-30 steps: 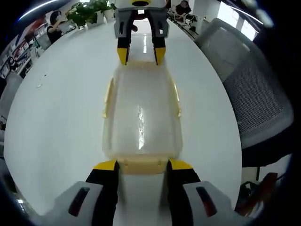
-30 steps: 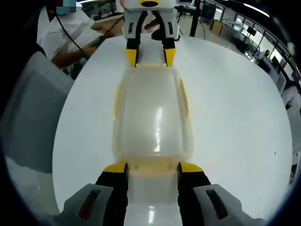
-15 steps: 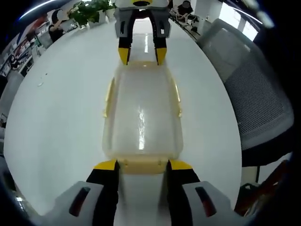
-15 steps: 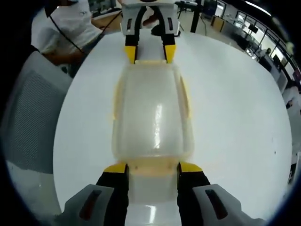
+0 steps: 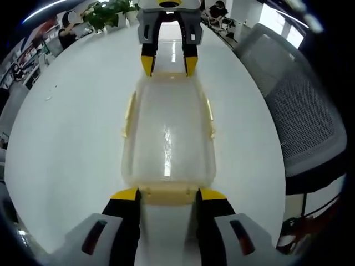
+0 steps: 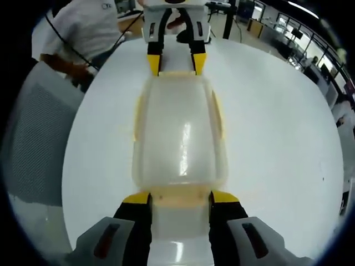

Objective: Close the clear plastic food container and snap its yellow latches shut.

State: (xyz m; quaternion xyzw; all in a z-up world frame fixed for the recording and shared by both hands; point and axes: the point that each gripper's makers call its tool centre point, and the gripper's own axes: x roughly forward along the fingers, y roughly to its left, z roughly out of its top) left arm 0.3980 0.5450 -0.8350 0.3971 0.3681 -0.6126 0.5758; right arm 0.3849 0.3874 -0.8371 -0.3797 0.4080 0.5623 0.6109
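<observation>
- The white round table [image 5: 66,127] carried the clear plastic food container [image 5: 168,136], which lay flat straight ahead of my left gripper [image 5: 167,195], its near short end sitting between my two jaw tips; in the right gripper view the same container [image 6: 179,136] sat the same way ahead of my right gripper [image 6: 181,198].
- The container's long axis ran dead along the line from one gripper to the other, so each short end pointed at a gripper, and the right gripper [image 5: 167,65] showed at the far end in the left gripper view, the left gripper [image 6: 176,62] at the far end in the right gripper view.
- I judged the container light, thin-walled and slick on that glossy top, apt to skate if pushed from one end alone, so bracing both ends at once seemed the way.
- The lid looked seated, and I took the yellow end latch [image 5: 166,194] and its twin [image 6: 181,194] as the places to press.
- Side latches [image 5: 128,113] lay along the long edges.
- Both sets of jaws stood parted, straddling an end latch each, gripping nothing.
</observation>
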